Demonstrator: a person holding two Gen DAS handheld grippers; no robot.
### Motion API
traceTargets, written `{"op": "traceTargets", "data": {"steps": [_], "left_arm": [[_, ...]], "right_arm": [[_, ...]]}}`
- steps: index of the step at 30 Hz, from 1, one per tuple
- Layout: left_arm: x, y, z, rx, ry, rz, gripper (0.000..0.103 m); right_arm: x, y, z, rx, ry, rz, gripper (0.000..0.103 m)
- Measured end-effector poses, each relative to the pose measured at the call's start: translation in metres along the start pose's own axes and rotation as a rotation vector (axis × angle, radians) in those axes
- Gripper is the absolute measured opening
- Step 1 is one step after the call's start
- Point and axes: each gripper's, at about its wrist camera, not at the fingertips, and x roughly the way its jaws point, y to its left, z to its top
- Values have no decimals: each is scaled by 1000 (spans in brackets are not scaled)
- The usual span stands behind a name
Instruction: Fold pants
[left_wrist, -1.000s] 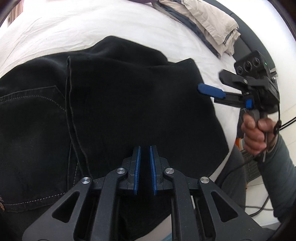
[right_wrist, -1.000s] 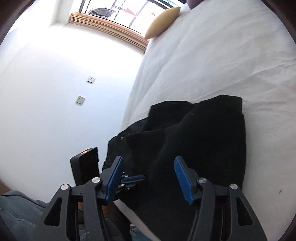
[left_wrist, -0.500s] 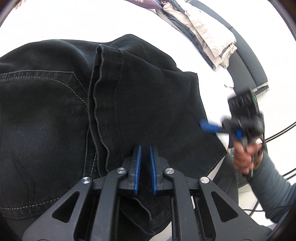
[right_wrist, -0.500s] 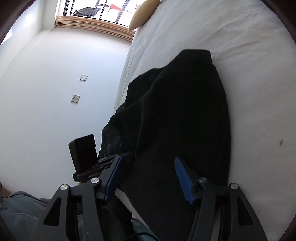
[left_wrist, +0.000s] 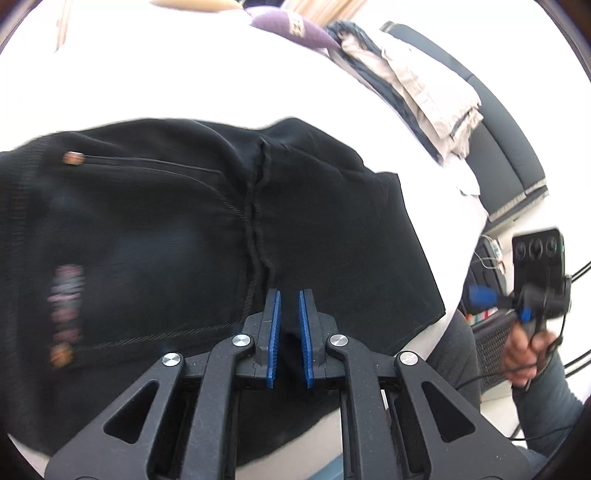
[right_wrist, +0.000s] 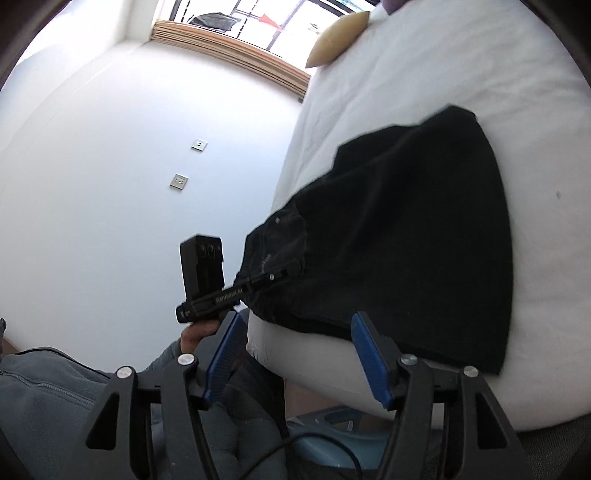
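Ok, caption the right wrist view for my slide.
Open right gripper off the bed's near edge, folded black pants ahead.

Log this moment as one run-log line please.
task: fold pants | black pants: folded on white bed | left tongs: shut, empty | right tongs: open, empty, just widened

black pants (left_wrist: 332, 229), white bed (left_wrist: 166, 74)

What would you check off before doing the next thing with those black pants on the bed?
1. Pants lie folded over on the bed: ok.
2. Near edge stays on the mattress: not ok, it hangs over.
3. Left tongs shut: ok; gripping cloth: cannot tell.
4. Right tongs open, holding nothing; they have just been opening: ok.
5. Folded clothes pile sits apart from the pants: ok.
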Motion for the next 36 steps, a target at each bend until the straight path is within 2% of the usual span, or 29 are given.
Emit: {"op": "traceTargets", "data": {"steps": [1, 4, 5, 6, 7, 8, 9, 10, 11, 13, 16, 18, 20, 25, 30, 31, 33, 34, 35, 36], "left_arm": [[-14, 5, -4, -8, -21, 17, 10], [-63, 27, -17, -70, -101, 77, 12], [-80, 39, -23, -104, -126, 104, 20], [-95, 49, -29, -139, -150, 131, 28], [-112, 62, -36, -181, -183, 157, 61], [-127, 73, -42, -217, -223, 179, 97], [-142, 84, -49, -255, -276, 201, 103], [-155, 94, -54, -289, -314, 217, 103], [-163, 104, -58, -319, -315, 230, 103], [-170, 125, -65, -394, -293, 263, 103], [-168, 153, -76, -518, -290, 223, 103], [-159, 165, -82, -582, -277, 176, 103], [-147, 170, -86, -617, -274, 112, 103], [-120, 181, -87, -720, -277, -7, 103], [-114, 197, -92, -781, -364, -74, 101], [-114, 201, -93, -799, -381, -95, 98], [-113, 208, -96, -816, -387, -112, 80], [-111, 211, -97, -826, -379, -119, 61], [-108, 217, -98, -842, -372, -129, 47], [-106, 221, -100, -862, -370, -142, 42]], "right_arm": [[0, 0, 0, 0, 0, 0, 79], [28, 0, 33, 7, -25, -11, 82], [38, -4, 41, 12, -28, -43, 84], [59, -15, 52, 19, -20, -127, 88], [70, -24, 53, 24, -4, -173, 89], [70, -24, 53, 24, -4, -173, 89], [82, -36, 52, 48, 21, -232, 90], [93, -49, 51, 95, 51, -282, 90], [98, -56, 48, 116, 45, -286, 90], [89, -53, 39, 72, 2, -296, 93], [87, -48, 36, 67, 11, -318, 93], [85, -42, 35, 93, 3, -269, 93], [83, -28, 36, 107, -38, -159, 93], [94, -21, 36, 133, -30, -81, 93], [102, -18, 32, 164, -23, -59, 90], [104, -18, 31, 167, -21, -55, 90], [104, -18, 29, 174, -21, -50, 89], [105, -18, 28, 179, -22, -46, 89], [106, -17, 28, 182, -23, -42, 89], [108, -16, 28, 179, -21, -44, 89]]}}
